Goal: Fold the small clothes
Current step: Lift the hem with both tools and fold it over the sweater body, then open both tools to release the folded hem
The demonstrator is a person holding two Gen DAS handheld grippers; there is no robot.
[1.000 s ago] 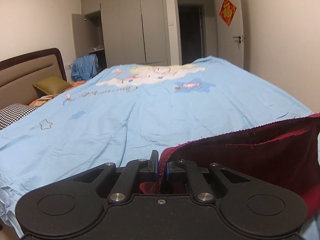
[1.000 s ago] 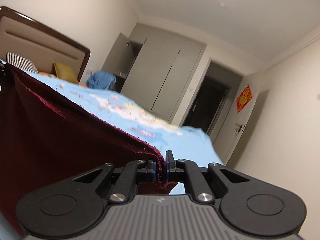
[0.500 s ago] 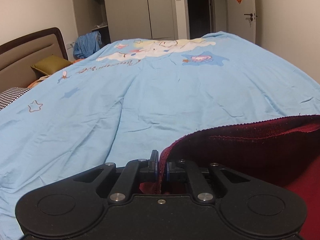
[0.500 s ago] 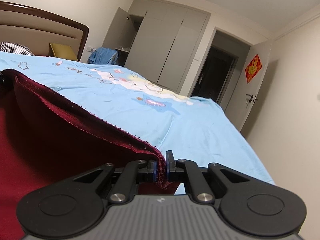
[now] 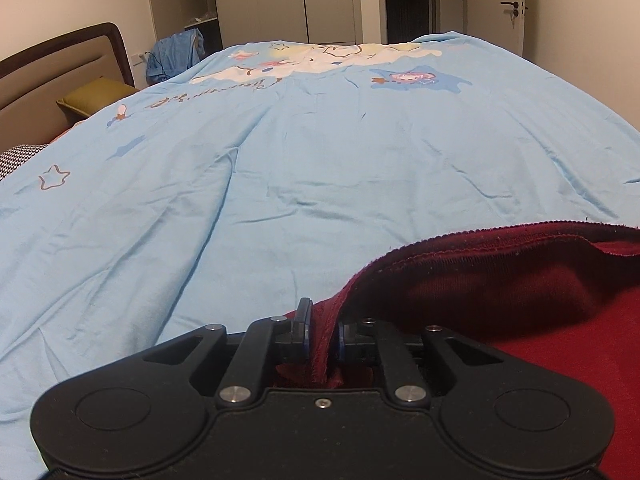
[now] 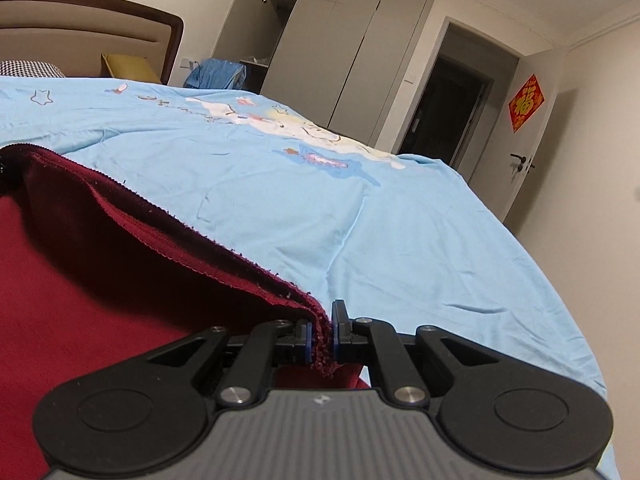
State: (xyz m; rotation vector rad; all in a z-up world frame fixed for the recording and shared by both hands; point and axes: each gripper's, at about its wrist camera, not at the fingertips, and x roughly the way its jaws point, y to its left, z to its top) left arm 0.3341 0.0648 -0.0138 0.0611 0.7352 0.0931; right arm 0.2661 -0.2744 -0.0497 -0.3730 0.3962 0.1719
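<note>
A dark red garment (image 5: 520,292) lies on the light blue bedspread (image 5: 320,160), its hemmed edge folded over the rest of the cloth. My left gripper (image 5: 322,332) is low over the bed; its jaws stand slightly apart with the garment's left corner still between them. In the right wrist view the same garment (image 6: 100,280) fills the lower left. My right gripper (image 6: 321,334) is shut on the garment's right corner, just above the bedspread (image 6: 400,220).
A brown headboard (image 5: 60,64), an olive pillow (image 5: 92,98) and a checked pillow (image 5: 16,156) are at the left. A grey wardrobe (image 6: 340,52), a dark doorway (image 6: 444,108) and a white door (image 6: 536,128) stand beyond the bed.
Both grippers have come down from raised and forward, laying the held red edge over the rest of the garment on the bed. The left jaws have parted slightly.
</note>
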